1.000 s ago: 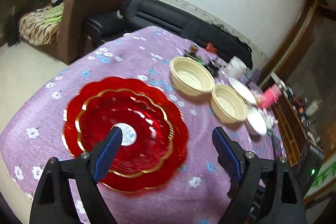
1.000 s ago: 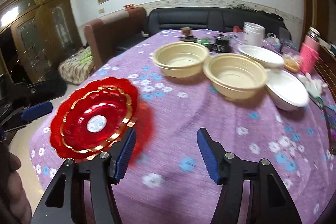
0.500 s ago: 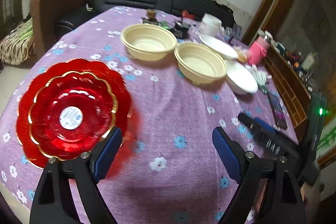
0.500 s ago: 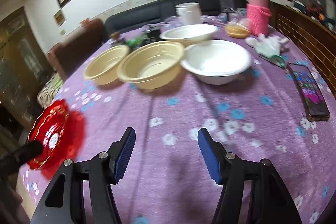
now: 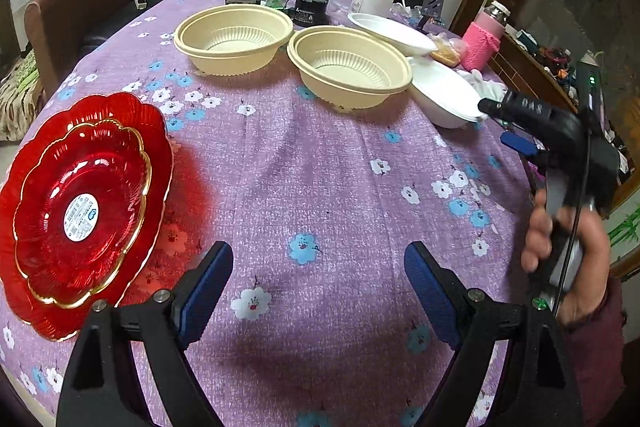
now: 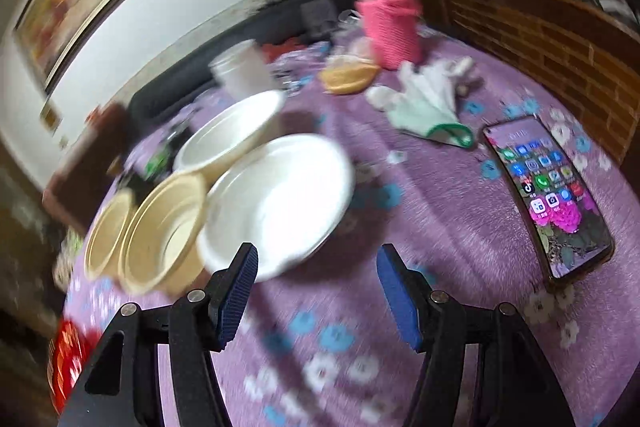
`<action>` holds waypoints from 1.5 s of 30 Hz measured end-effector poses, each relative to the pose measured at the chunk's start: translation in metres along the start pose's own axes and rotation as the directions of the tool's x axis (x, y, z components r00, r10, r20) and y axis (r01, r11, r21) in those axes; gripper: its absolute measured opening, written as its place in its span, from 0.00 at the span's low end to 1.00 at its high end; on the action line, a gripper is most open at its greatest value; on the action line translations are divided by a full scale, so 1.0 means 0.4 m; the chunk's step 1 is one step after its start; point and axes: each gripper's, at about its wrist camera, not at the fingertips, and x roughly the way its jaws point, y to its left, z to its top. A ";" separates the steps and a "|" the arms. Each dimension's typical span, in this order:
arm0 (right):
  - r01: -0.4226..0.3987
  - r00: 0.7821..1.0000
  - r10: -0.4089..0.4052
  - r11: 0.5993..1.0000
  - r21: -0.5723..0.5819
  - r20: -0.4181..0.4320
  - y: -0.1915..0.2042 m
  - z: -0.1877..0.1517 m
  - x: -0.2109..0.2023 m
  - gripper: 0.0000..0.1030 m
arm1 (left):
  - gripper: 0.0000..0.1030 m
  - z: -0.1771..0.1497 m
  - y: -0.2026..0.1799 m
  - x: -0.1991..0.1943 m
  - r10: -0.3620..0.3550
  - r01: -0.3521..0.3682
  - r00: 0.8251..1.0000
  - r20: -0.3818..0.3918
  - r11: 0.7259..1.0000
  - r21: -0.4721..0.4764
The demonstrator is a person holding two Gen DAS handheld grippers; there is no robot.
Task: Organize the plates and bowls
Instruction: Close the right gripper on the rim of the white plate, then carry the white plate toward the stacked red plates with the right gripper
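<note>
My left gripper (image 5: 318, 287) hangs over the purple flowered tablecloth (image 5: 320, 167) with its jaws spread wide and nothing between them. Off to the left of those jaws lie two red scalloped plates (image 5: 80, 203), the smaller gold-rimmed one nested inside the larger; it carries only a round sticker at its centre. Well ahead of the jaws stand two cream bowls, the left cream bowl (image 5: 234, 41) and the right cream bowl (image 5: 350, 67), just beside each other and both empty. Beyond the right one, touching its rim, sits the near white bowl (image 5: 444, 99), and behind that the far white bowl (image 5: 394, 33), neither holding anything I can see.

My right gripper (image 6: 316, 287) has its jaws partly open and grips nothing. The near white bowl (image 6: 276, 203) sits just ahead of its left finger, empty, with the far white bowl (image 6: 230, 139) behind it. To the right of these jaws a phone (image 6: 548, 195) lies flat, screen lit
</note>
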 end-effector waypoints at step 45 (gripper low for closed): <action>-0.131 0.983 0.145 0.983 0.124 -0.109 -0.150 0.024 0.089 0.14 | 0.40 0.354 -0.458 0.328 0.036 -0.025 0.999 -0.019 0.921 0.388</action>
